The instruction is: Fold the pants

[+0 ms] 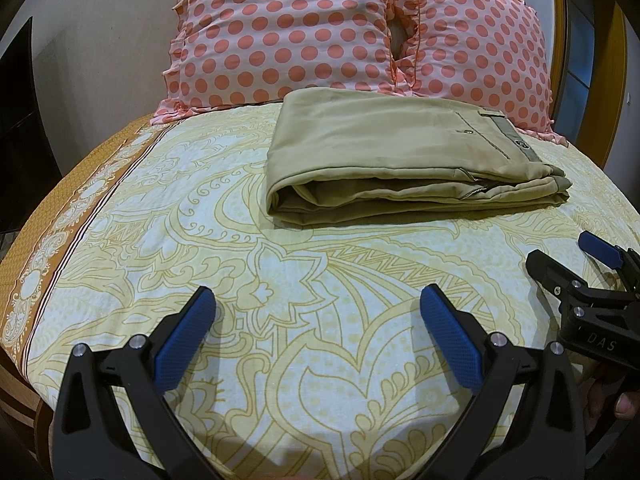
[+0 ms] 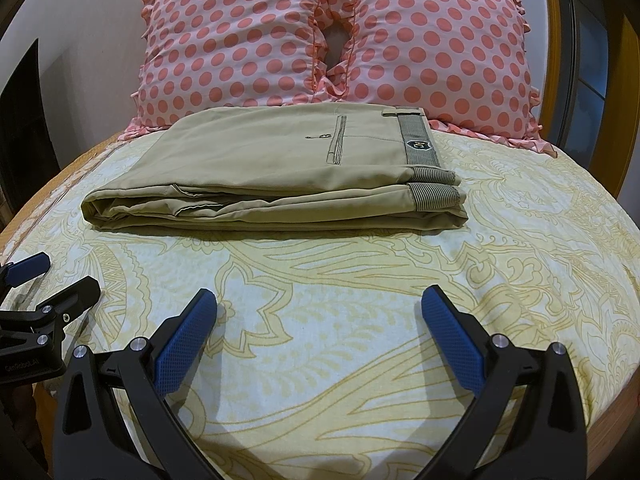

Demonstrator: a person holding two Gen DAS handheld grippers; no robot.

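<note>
Khaki pants (image 1: 384, 152) lie folded in a flat stack on the bed, waistband to the right, back pocket on top; they also show in the right wrist view (image 2: 280, 168). My left gripper (image 1: 316, 300) is open and empty, hovering over the sheet well in front of the pants. My right gripper (image 2: 318, 300) is also open and empty, in front of the pants. The right gripper appears at the right edge of the left wrist view (image 1: 568, 260), and the left gripper at the left edge of the right wrist view (image 2: 52, 276).
The bed carries a yellow-and-white patterned sheet (image 1: 280, 340) with an orange border on the left (image 1: 52, 260). Two pink polka-dot pillows (image 2: 332, 36) lean behind the pants. A wooden headboard (image 1: 596, 92) stands at the right.
</note>
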